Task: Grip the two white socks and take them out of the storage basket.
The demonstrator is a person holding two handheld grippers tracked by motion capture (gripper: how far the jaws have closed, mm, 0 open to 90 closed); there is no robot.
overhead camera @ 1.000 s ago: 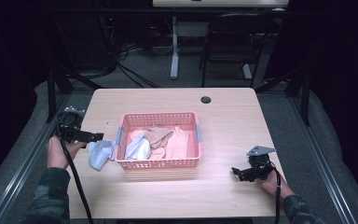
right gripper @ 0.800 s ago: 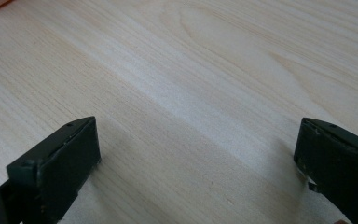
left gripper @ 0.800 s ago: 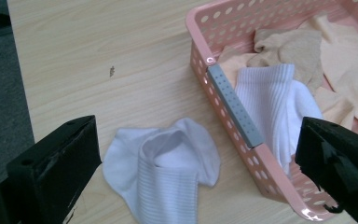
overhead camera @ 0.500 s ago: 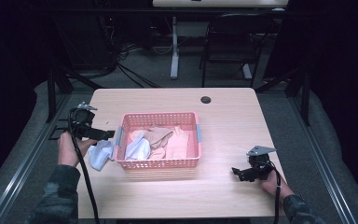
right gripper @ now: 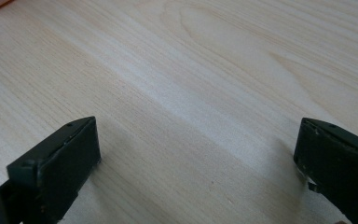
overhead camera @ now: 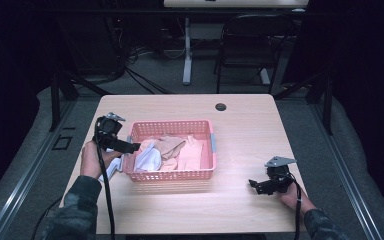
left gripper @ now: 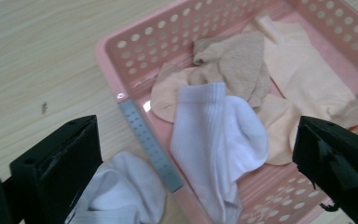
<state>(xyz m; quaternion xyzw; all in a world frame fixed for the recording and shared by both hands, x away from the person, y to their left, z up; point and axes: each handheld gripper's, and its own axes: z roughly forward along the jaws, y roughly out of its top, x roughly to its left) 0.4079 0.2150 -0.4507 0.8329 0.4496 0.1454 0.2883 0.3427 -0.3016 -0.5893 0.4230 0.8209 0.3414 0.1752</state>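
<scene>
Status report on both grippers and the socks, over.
Left gripper open above pink plastic basket edge. Right gripper open, idle on table. One white ribbed sock outside basket.

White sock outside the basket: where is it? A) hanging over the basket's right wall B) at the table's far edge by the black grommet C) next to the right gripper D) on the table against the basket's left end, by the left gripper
D: the white sock lies on the table just outside the pink basket, beside its grey handle strip, under the open left gripper.
</scene>
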